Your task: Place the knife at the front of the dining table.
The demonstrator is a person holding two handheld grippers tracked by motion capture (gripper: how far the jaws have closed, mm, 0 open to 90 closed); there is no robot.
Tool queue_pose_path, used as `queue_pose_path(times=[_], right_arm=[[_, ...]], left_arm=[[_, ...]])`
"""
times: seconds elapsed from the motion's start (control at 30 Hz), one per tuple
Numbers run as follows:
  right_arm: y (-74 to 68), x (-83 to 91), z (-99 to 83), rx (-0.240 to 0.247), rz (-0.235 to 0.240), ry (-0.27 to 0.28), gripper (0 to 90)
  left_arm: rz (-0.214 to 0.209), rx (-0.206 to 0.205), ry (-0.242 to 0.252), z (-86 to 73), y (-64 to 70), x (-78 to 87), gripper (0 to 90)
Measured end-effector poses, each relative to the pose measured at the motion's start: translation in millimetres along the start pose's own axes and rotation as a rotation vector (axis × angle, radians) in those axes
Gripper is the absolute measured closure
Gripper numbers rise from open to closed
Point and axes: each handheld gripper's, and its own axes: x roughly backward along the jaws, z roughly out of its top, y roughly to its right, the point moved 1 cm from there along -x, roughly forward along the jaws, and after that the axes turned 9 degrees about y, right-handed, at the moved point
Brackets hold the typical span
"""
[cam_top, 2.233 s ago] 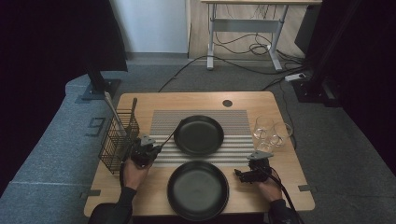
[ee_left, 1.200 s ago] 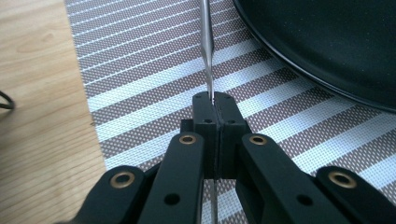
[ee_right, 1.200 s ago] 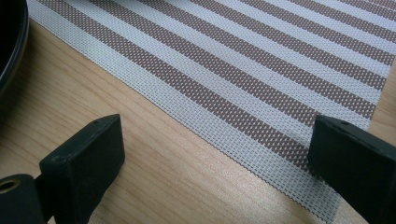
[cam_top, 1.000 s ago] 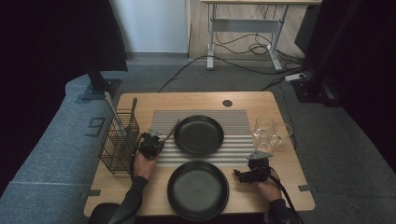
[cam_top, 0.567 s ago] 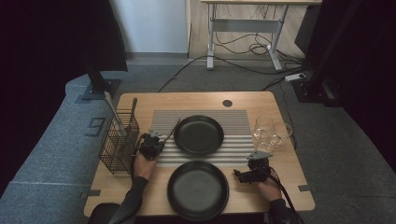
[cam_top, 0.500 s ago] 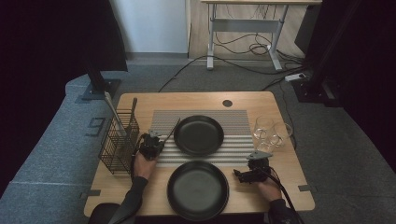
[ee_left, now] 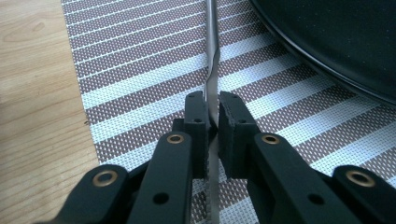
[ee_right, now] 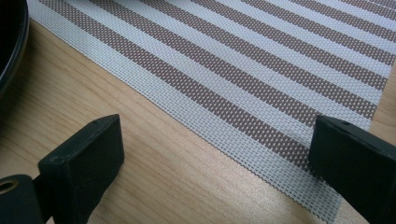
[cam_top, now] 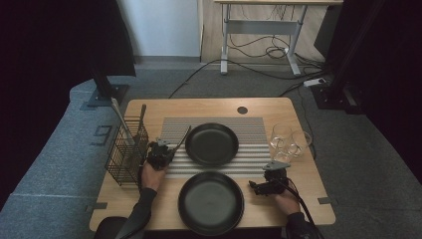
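Note:
My left gripper (cam_top: 165,150) sits at the left edge of the striped mat (cam_top: 249,149), beside the wire basket (cam_top: 125,154). It is shut on a thin metal utensil (cam_top: 181,137) that points away toward the far black plate (cam_top: 211,144). In the left gripper view the jaws of this gripper (ee_left: 212,109) pinch the utensil (ee_left: 211,70) edge-on over the mat (ee_left: 140,70), with the plate's rim (ee_left: 327,51) at upper right. My right gripper (cam_top: 259,186) rests on the wood right of the near black plate (cam_top: 211,202). Its jaws (ee_right: 215,154) stand wide apart with nothing between them.
Two clear glasses (cam_top: 287,142) stand at the mat's right edge. Utensil handles (cam_top: 119,117) stick up from the basket. In the right gripper view the mat's corner (ee_right: 261,93) lies ahead and the near plate's rim (ee_right: 11,42) is at left. The wooden table (cam_top: 149,109) shows around the mat.
My left gripper has shifted a little forward and to the right with the utensil in it. The right gripper has stayed put.

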Motion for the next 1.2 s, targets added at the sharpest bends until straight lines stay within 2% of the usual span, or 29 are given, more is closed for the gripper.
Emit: queue_pose_path(times=[0.37,0.6,0.7,0.83,1.0,1.07,1.2], right_arm=[[0.0,-0.1,0.0,0.002,-0.002,0.001,2.9],[0.0,-0.1,0.0,0.003,-0.001,0.001,2.8],[0.0,-0.1,0.0,0.003,-0.001,0.001,2.8],[0.0,-0.1,0.0,0.003,-0.001,0.001,2.8],[-0.1,-0.2,0.0,0.003,-0.002,0.000,2.7],[-0.2,-0.2,-0.1,0.003,-0.002,0.001,2.6],[-0.3,-0.3,-0.1,0.004,0.000,0.000,2.4]], left_arm=[[0.032,-0.008,0.000,-1.3,-0.9,-1.3,69.8],[0.048,-0.026,0.018,-0.4,-0.4,1.7,61.1],[0.036,-0.026,0.023,0.3,-0.5,4.3,49.9],[-0.025,-0.015,-0.001,-0.4,1.1,8.4,39.4],[-0.052,-0.015,0.005,-3.8,4.3,16.1,29.1],[-0.056,-0.019,0.010,-5.6,4.9,18.3,27.8],[-0.072,-0.019,-0.003,-13.1,7.3,21.2,19.4]])
